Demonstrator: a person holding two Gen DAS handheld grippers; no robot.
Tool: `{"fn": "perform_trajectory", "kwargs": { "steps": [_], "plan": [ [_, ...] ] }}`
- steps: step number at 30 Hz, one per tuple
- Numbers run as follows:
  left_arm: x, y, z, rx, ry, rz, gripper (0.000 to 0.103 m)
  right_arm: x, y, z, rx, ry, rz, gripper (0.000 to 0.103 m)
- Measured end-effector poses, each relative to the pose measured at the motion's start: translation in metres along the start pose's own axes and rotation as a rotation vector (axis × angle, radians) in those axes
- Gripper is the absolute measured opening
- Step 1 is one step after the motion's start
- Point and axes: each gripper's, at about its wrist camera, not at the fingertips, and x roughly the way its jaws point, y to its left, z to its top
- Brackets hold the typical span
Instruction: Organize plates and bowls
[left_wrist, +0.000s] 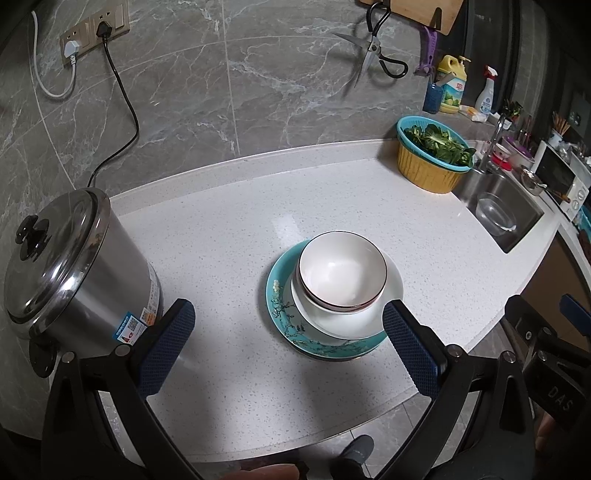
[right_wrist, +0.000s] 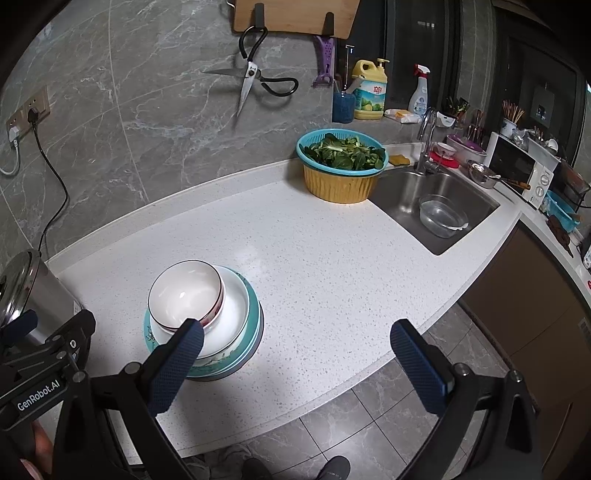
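- Stack sits mid white speckled tabletop (left_wrist: 236, 206), toward the front edge: teal floral-pattern plate (left_wrist: 291, 328) at the bottom, white shallow plate (left_wrist: 391, 284) on it, white bowls with dark rims (left_wrist: 341, 264) on top.
- Bowl count is hard to call: two rims show in the left view, nested, mouths up. Anything further inside is hidden.
- Right view shows a second teal rim under the floral plate (right_wrist: 255, 325); can't tell if that is another plate or its foot.
- Everything is round, so no long axis. All lie flat, openings up; the bowls sit off-centre on the plates, toward the steel pot side.
- Left tongs (left_wrist: 288, 343) are spread wide, holding nothing; the right pad overlaps the stack's near edge in view, contact can't be confirmed.
- Right tongs (right_wrist: 297, 360) are spread wide, holding nothing; the left pad covers part of the bowl rim and white plate.
- Stainless steel pot with lid (left_wrist: 70, 266) stands left of the stack, well apart; cut off in the right view.
- Teal-and-yellow colander of leafy greens (right_wrist: 341, 173) sits at the back by the steel sink (right_wrist: 402, 199), with a clear glass bowl (right_wrist: 441, 216) inside the sink.
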Motion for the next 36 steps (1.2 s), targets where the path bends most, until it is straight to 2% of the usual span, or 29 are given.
{"fn": "perform_trajectory", "kwargs": {
  "steps": [36],
  "plan": [
    [-0.0007, -0.0021, -0.0015, 0.006, 0.001, -0.001, 0.103, 0.0007, -0.0007, 0.0006, -0.001, 0.001, 0.003, 0.103]
  ]
}}
